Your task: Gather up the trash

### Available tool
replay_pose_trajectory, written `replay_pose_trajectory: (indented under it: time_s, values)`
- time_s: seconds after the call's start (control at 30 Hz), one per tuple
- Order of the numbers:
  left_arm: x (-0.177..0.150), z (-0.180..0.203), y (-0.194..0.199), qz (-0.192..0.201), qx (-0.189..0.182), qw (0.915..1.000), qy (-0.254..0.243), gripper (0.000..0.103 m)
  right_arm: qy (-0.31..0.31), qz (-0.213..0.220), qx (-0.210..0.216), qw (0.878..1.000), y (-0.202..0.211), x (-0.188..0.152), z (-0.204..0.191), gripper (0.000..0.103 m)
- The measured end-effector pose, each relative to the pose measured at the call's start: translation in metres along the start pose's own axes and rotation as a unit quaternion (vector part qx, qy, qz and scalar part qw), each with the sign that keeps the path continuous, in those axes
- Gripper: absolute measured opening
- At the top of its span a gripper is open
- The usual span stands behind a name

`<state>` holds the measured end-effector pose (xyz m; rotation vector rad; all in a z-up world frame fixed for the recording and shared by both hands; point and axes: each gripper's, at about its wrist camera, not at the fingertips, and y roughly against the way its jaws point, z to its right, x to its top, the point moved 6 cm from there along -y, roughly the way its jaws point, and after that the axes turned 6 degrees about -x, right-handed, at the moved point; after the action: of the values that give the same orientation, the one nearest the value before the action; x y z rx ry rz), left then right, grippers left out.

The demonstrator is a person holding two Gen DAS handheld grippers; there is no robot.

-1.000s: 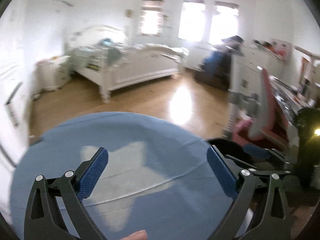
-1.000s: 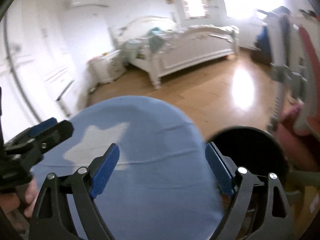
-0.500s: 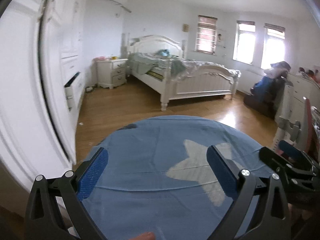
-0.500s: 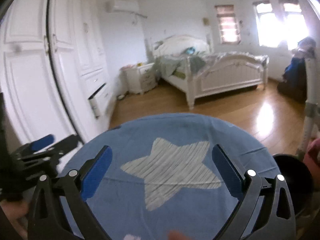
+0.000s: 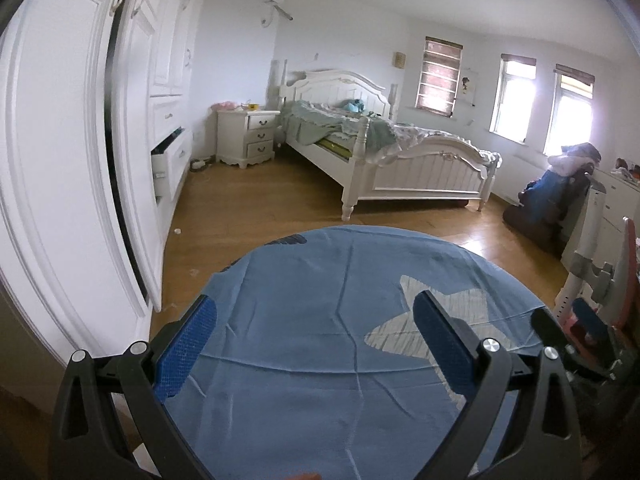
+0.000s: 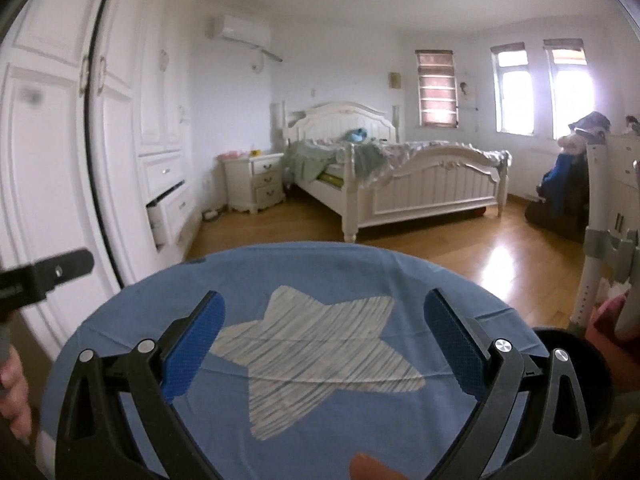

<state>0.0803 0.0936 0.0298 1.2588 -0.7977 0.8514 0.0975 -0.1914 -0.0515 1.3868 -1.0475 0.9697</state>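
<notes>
My left gripper (image 5: 316,316) is open and empty above a round table covered by a blue cloth (image 5: 312,296) with a pale striped star (image 5: 460,320). My right gripper (image 6: 324,316) is open and empty over the same cloth (image 6: 320,268) and its star (image 6: 320,356). A black round bin (image 6: 576,376) stands low at the table's right edge. A small white scrap (image 5: 177,231) lies on the wood floor by the wardrobe. The right gripper shows at the right edge of the left wrist view (image 5: 576,332).
A white wardrobe (image 5: 80,160) with an open drawer (image 5: 170,160) lines the left wall. A white bed (image 5: 384,160) and nightstand (image 5: 248,136) stand at the back. A desk and chair (image 6: 604,240) are at the right. Wood floor (image 5: 260,208) lies between.
Both grippers have swung left, from facing the windows and desk to facing the wardrobe and bed. The star now sits centred under the right gripper. Both stay open.
</notes>
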Motion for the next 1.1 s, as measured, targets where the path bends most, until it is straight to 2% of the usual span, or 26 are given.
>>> replay_pose_trajectory:
  time_s: [0.23, 0.83, 1.1]
  values:
    - [-0.015, -0.003, -0.017, -0.004, 0.023, 0.9997, -0.009, 0.098, 0.001, 0.006, 0.002, 1.000, 0.002, 0.000, -0.002, 0.098]
    - [-0.023, 0.000, -0.026, -0.030, 0.027, 0.9991, -0.009, 0.098, 0.009, -0.020, 0.030, 0.999, -0.001, -0.003, -0.013, 0.098]
    - [-0.023, 0.000, -0.028, -0.034, 0.026, 0.9990, -0.008, 0.098, 0.016, -0.015, 0.026, 0.999, 0.000, -0.002, -0.011, 0.098]
